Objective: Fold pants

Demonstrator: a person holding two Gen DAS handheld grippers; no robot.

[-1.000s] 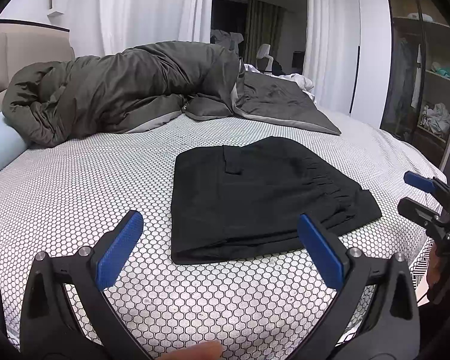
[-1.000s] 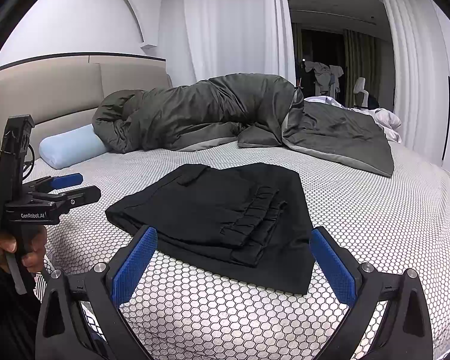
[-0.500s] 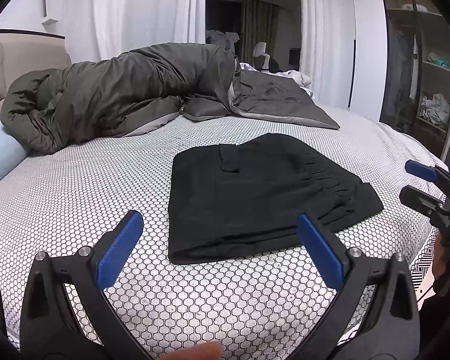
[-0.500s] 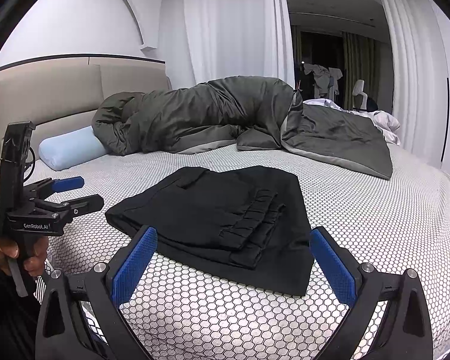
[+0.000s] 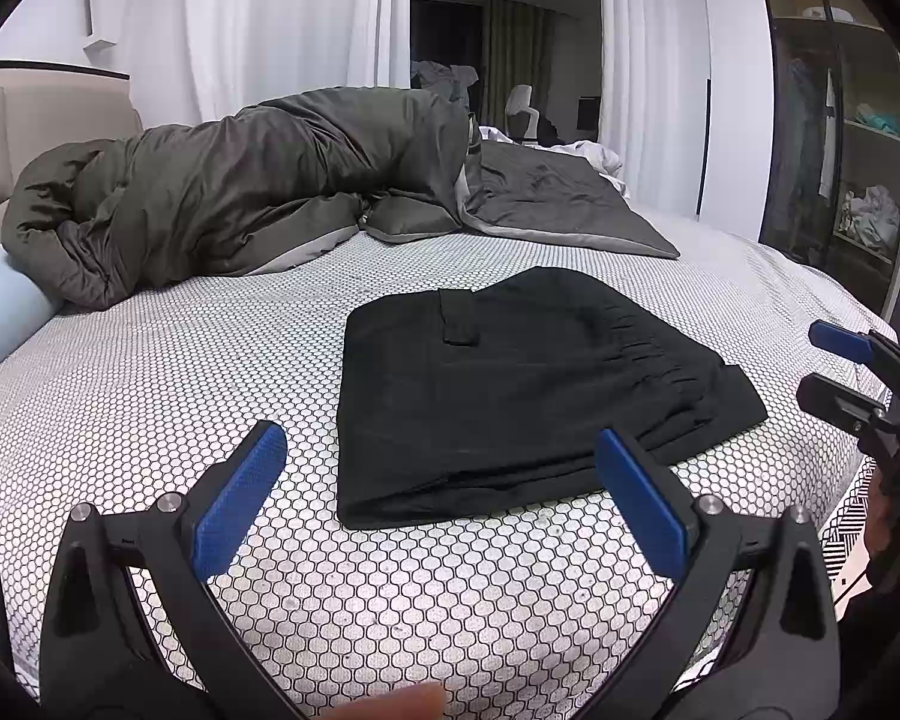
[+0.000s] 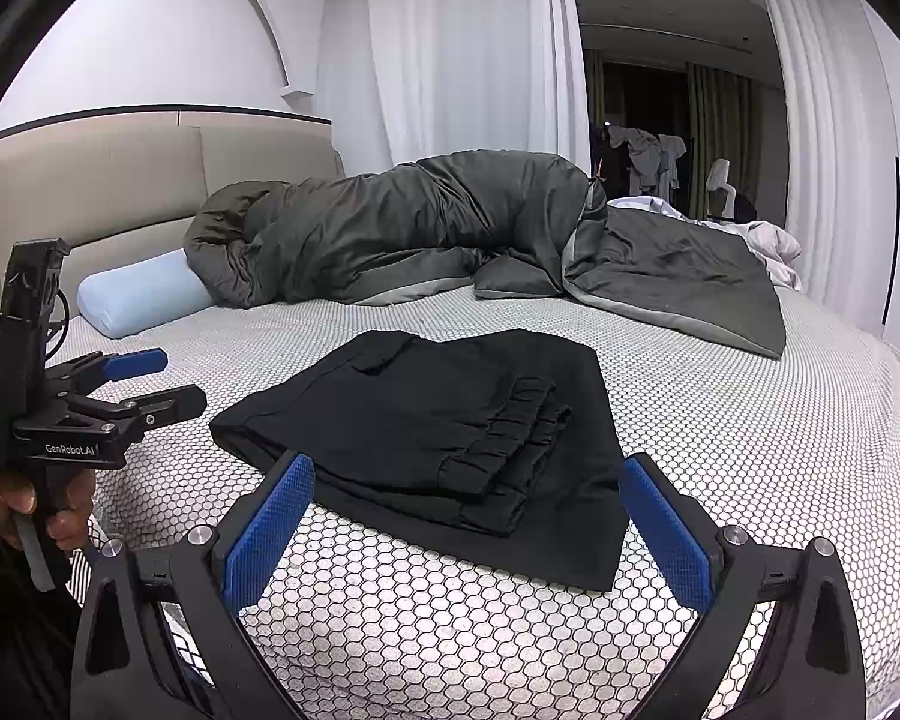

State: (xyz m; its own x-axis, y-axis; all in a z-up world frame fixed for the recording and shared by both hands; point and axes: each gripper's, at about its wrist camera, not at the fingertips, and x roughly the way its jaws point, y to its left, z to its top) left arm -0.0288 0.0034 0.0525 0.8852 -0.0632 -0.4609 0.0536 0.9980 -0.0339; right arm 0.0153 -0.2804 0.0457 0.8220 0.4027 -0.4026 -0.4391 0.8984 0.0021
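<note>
The black pants (image 5: 510, 390) lie folded into a compact rectangle on the honeycomb-patterned bed sheet (image 5: 180, 360), with the elastic waistband stacked toward the right. My left gripper (image 5: 438, 444) hovers open just short of the pants' near edge, holding nothing. In the right wrist view the pants (image 6: 438, 420) lie ahead of my right gripper (image 6: 465, 468), which is also open and empty. Each view shows the other gripper held by a hand off the bed's edge: the right gripper (image 5: 810, 360) and the left gripper (image 6: 180, 378).
A bunched dark grey duvet (image 5: 240, 204) covers the far half of the bed. A light blue bolster (image 6: 144, 294) lies by the beige headboard (image 6: 120, 192). Open wardrobe shelves (image 5: 858, 180) stand to the right, with white curtains behind.
Both grippers have drifted only slightly and stay open. The pants have not moved.
</note>
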